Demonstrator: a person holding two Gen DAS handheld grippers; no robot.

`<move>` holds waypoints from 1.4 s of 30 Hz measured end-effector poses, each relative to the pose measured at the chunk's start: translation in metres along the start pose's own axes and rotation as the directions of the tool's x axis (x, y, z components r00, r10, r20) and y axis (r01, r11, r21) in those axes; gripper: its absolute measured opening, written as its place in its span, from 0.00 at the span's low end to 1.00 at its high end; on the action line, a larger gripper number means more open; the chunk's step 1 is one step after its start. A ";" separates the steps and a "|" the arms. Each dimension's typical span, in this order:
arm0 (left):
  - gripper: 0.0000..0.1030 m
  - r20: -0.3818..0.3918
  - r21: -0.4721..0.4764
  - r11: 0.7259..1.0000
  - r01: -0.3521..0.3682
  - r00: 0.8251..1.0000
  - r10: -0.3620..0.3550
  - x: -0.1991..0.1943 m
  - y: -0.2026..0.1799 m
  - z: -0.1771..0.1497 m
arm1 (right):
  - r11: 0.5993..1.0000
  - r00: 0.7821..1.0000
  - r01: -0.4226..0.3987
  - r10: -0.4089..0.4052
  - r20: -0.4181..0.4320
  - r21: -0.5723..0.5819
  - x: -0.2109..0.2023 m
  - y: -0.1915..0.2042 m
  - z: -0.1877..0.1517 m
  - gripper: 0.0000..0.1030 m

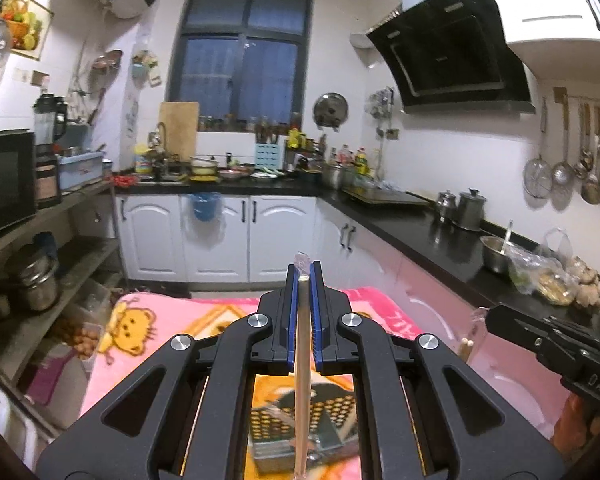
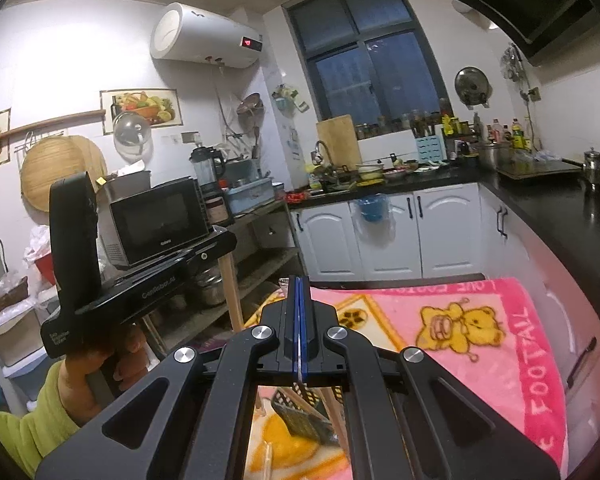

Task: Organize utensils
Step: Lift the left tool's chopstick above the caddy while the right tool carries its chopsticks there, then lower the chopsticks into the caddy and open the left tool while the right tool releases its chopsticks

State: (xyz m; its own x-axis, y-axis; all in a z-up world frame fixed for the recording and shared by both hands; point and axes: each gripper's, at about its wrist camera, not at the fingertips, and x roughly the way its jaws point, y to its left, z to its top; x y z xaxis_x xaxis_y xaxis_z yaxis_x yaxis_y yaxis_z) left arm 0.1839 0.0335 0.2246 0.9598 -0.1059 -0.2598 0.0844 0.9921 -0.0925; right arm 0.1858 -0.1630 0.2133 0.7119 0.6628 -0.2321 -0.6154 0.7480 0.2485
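Observation:
My left gripper [image 1: 305, 268] is shut on a long pale chopstick [image 1: 301, 360] that runs down through the jaws, with a bit of clear wrapper at its top. From the right wrist view the left gripper [image 2: 224, 240] shows that chopstick [image 2: 231, 292] hanging below it. My right gripper [image 2: 298, 280] is shut, a thin pale sliver pinched between its pads. In the left wrist view the right gripper [image 1: 490, 316] carries a scrap of clear wrapper, and wooden chopstick ends [image 1: 467, 343] hang just under it. A perforated metal utensil holder [image 1: 296, 428] [image 2: 300, 420] lies on the blanket beneath both grippers.
A pink bear-print blanket [image 1: 160, 320] [image 2: 480, 320] covers the surface below. A black counter [image 1: 420, 232] with pots and bags runs along the right. Open shelves with a microwave [image 2: 160, 220] stand left. A hand in a green sleeve [image 2: 40, 420] holds the left gripper.

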 end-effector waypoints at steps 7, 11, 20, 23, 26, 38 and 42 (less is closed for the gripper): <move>0.03 0.029 -0.023 0.999 -0.040 0.999 0.040 0.010 0.022 0.008 | 1.000 1.000 -0.018 0.018 0.013 -0.017 0.023 0.012 0.018 0.01; 0.03 0.027 -0.040 0.998 -0.043 0.999 0.044 0.022 0.030 0.005 | 1.000 1.000 -0.007 0.008 0.025 -0.030 0.034 0.013 0.024 0.01; 0.03 -0.002 -0.086 0.996 -0.039 0.999 0.039 0.056 0.044 -0.018 | 1.000 1.000 0.016 -0.016 0.018 0.005 0.063 -0.010 0.018 0.01; 0.03 -0.004 -0.105 0.994 -0.042 0.999 0.042 0.066 0.047 -0.026 | 0.999 1.000 0.031 -0.031 0.000 0.025 0.071 -0.020 0.013 0.01; 0.03 -0.001 -0.098 0.994 -0.048 0.999 0.048 0.069 0.045 -0.037 | 0.998 0.999 0.052 -0.052 -0.009 0.036 0.080 -0.029 0.007 0.01; 0.03 -0.049 -0.086 0.996 -0.037 0.998 0.033 0.085 0.035 -0.078 | 0.990 0.989 0.124 -0.118 -0.087 0.066 0.095 -0.046 -0.036 0.01; 0.03 -0.076 -0.090 0.995 -0.032 0.997 0.025 0.088 0.038 -0.089 | 0.987 0.985 0.136 -0.126 -0.114 0.085 0.094 -0.052 -0.049 0.01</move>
State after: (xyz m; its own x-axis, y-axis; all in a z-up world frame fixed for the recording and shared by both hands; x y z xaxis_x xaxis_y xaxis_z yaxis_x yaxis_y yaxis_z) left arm 0.2476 0.0555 0.1122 0.9386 -0.0858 -0.3341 0.0293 0.9849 -0.1707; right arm 0.2680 -0.1376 0.1329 0.7404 0.5627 -0.3677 -0.4817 0.8256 0.2938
